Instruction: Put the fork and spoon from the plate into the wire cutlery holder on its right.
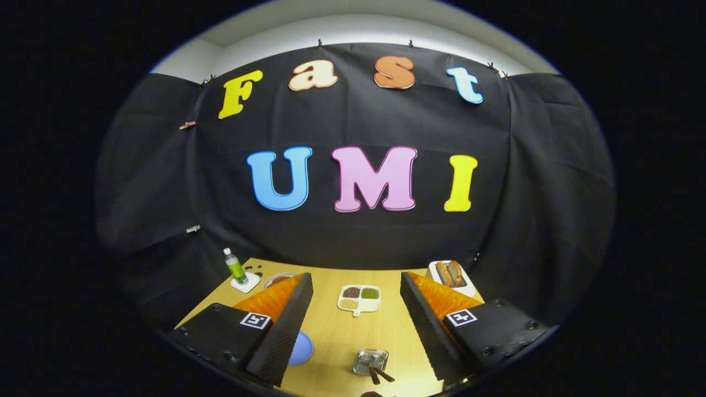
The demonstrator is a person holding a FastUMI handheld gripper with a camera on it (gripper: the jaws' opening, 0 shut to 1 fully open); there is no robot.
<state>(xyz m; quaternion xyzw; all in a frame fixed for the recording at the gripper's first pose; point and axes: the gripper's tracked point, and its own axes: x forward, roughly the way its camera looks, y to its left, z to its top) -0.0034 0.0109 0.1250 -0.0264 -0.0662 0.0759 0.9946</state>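
Note:
My gripper (356, 277) is open, held high above the wooden table (336, 331), its fingers spread wide with nothing between them. Low between the fingers, near the table's front edge, stands the small metal wire cutlery holder (370, 361). Two brown handles (380, 375) stick out of it toward me, and a shiny utensil head shows inside. To its left lies the blue plate (302, 349), mostly hidden behind my left finger (284, 325). I cannot tell what is on the plate.
A white four-part dish (359, 298) of grains sits mid-table beyond the holder. At the back left are a green bottle (235, 267) on a white coaster and a bowl (277, 280). A white toaster (451, 275) with bread stands at the back right.

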